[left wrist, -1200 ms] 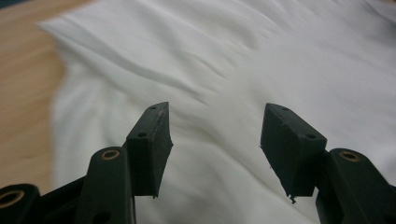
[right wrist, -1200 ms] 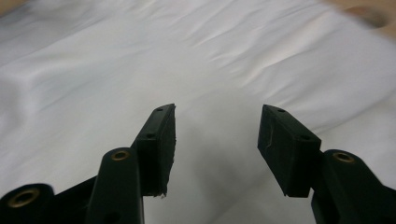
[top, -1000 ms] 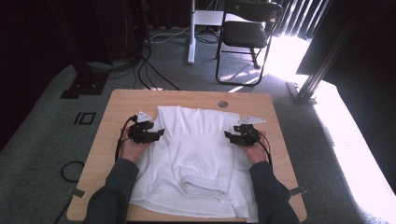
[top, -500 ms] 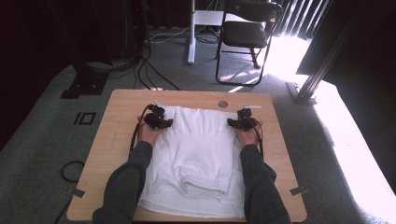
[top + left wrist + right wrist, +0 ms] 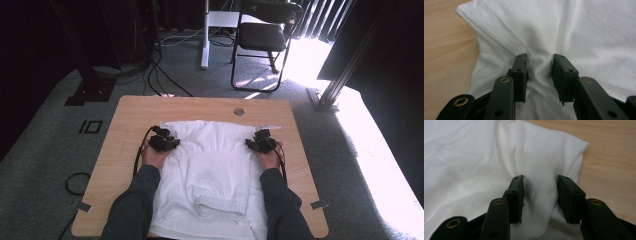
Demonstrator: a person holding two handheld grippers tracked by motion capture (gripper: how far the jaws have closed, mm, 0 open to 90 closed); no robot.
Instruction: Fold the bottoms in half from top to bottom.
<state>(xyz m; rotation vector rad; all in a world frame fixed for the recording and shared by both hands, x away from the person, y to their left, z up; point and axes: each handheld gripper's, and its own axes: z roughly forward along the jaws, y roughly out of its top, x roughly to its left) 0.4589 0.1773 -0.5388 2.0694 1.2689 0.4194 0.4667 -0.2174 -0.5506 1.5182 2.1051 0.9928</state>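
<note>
A white folded garment (image 5: pixel 212 165) lies flat on the wooden table (image 5: pixel 130 110). My left gripper (image 5: pixel 161 135) rests on its far left corner and my right gripper (image 5: pixel 261 136) on its far right corner. In the left gripper view the jaws (image 5: pixel 539 58) have just been closing, and a creased ridge of white cloth (image 5: pixel 539 72) is gathered between them with a wide gap left. In the right gripper view the jaws (image 5: pixel 540 178) have also been closing, and a soft hump of the cloth (image 5: pixel 540 195) stands between them, near the garment's edge.
A round grommet hole (image 5: pixel 238 111) sits in the table's far edge. Bare wood shows left and right of the garment. Beyond the table stand a black folding chair (image 5: pixel 265 35), a white post (image 5: pixel 204 35) and cables on the carpet (image 5: pixel 160 80).
Both grippers have come down onto the garment's far corners. Their jaws stand narrower than before, and cloth has bunched up between them.
</note>
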